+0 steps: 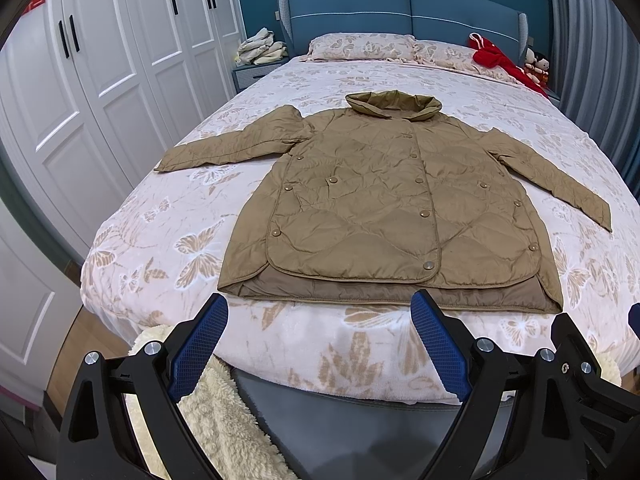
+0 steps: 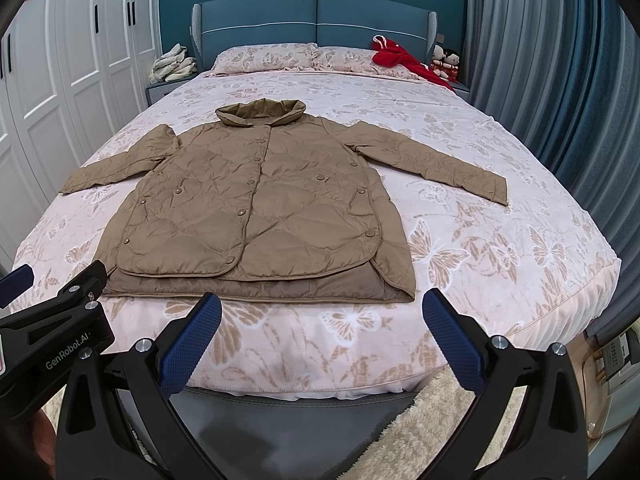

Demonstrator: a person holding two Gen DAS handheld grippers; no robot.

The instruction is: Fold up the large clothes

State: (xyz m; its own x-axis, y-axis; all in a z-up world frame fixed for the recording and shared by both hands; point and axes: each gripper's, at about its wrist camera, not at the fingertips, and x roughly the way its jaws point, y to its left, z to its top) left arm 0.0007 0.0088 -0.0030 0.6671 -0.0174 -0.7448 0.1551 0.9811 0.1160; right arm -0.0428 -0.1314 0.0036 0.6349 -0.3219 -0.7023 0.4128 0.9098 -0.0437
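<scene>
While both claws are hanging above the foot of the bed (image 1: pixel 132 216), I am seeing the tan quilted jacket (image 1: pixel 384 204) lying flat, front up and snapped closed, in the middle of the butterfly-print bedspread. Its hood (image 1: pixel 394 106) is pointing toward the blue headboard (image 1: pixel 404 8), its hem is lying near the foot edge closest to me, and both sleeves are spreading outward and slightly down to either side.

My left claw (image 1: pixel 320 344) is sitting released, its blue-padded fingers (image 1: pixel 200 344) splayed wide with nothing between them, just short of the hem. My right claw (image 2: pixel 320 344) is likewise spread wide and gripping nothing, lined up with the right half of the hem; in its view the left claw is showing at the left edge.

Farther back, I am making out two pillows against the headboard, a red garment (image 2: pixel 404 60) lying on the right one, and a heap of pale cloth (image 1: pixel 262 46) resting on the nightstand beside the white wardrobe (image 1: pixel 100 64). Grey-blue curtains (image 2: pixel 540 80) are hanging on the right.
</scene>
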